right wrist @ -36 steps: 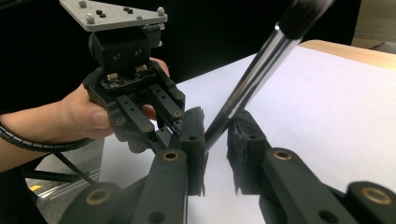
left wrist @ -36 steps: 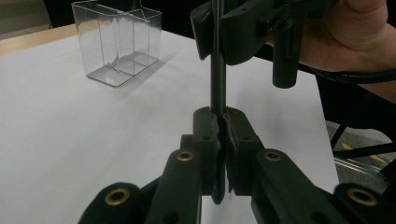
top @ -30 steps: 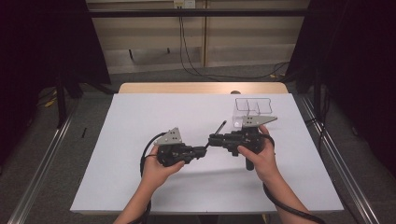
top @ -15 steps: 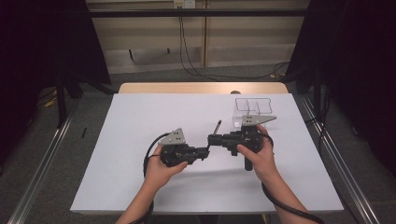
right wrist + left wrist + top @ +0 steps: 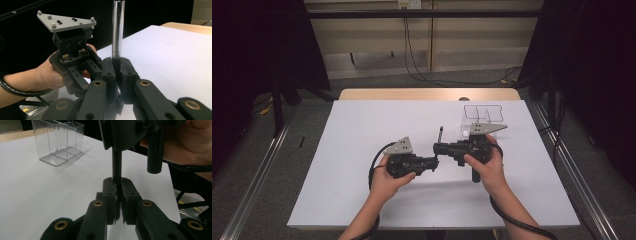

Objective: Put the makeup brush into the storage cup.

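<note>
Right hand-held gripper [image 5: 117, 65] clamps a slim, shiny dark pen [image 5: 118, 30].

Clear organiser [image 5: 482, 119] behind right gripper [image 5: 438, 147]

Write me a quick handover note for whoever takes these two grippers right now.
Left gripper: shut on the near end of the dark rod.
Right gripper: shut on the same rod further along; the far end sticks out beyond its jaws.
Both meet tip to tip over the middle of the white table.
Clear divided box: far right of the table, looks empty.
Done: rod lifted and gripped by both.
Left: probably pull it apart or hand it over, then drop it in the box.
</note>
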